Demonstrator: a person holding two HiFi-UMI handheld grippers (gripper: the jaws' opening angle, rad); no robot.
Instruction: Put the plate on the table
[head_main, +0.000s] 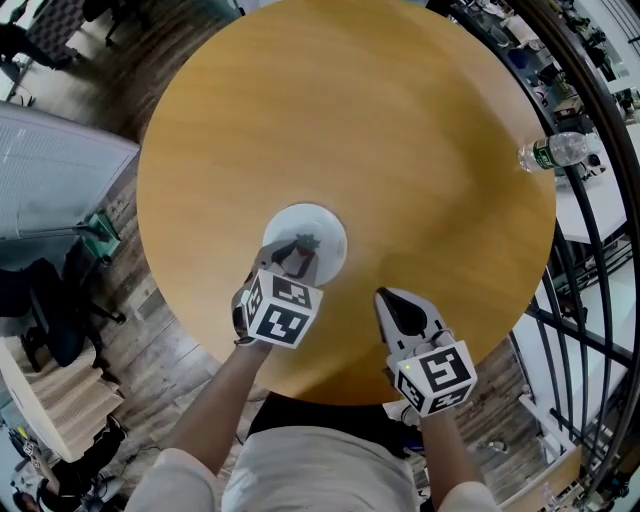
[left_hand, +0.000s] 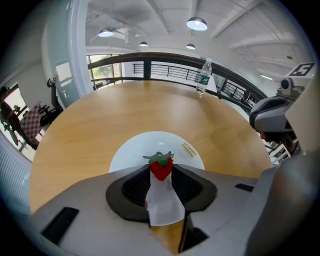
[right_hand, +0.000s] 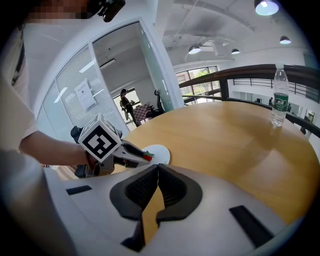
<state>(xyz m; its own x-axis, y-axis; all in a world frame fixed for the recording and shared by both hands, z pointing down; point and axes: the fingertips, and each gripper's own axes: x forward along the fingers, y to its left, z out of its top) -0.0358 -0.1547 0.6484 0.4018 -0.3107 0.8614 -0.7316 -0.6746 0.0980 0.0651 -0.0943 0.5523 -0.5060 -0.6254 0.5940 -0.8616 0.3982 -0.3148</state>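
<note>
A white plate (head_main: 322, 222) lies flat on the round wooden table (head_main: 400, 140), toward its near left. Just above the plate's near part, my left gripper (head_main: 299, 257) is shut on a red strawberry (left_hand: 161, 169) with a green top, held between its fingertips. The plate (left_hand: 145, 149) shows under and beyond the berry in the left gripper view. My right gripper (head_main: 386, 298) hovers over the table near the front edge, to the right of the plate; its jaws are shut with nothing between them (right_hand: 158, 168). From the right gripper view the left gripper (right_hand: 145, 157) reaches over the plate (right_hand: 160, 153).
A clear water bottle (head_main: 555, 150) stands at the table's far right edge, beside a dark curved railing (head_main: 600, 200). An office chair (head_main: 50, 310) and wooden floor lie to the left below the table.
</note>
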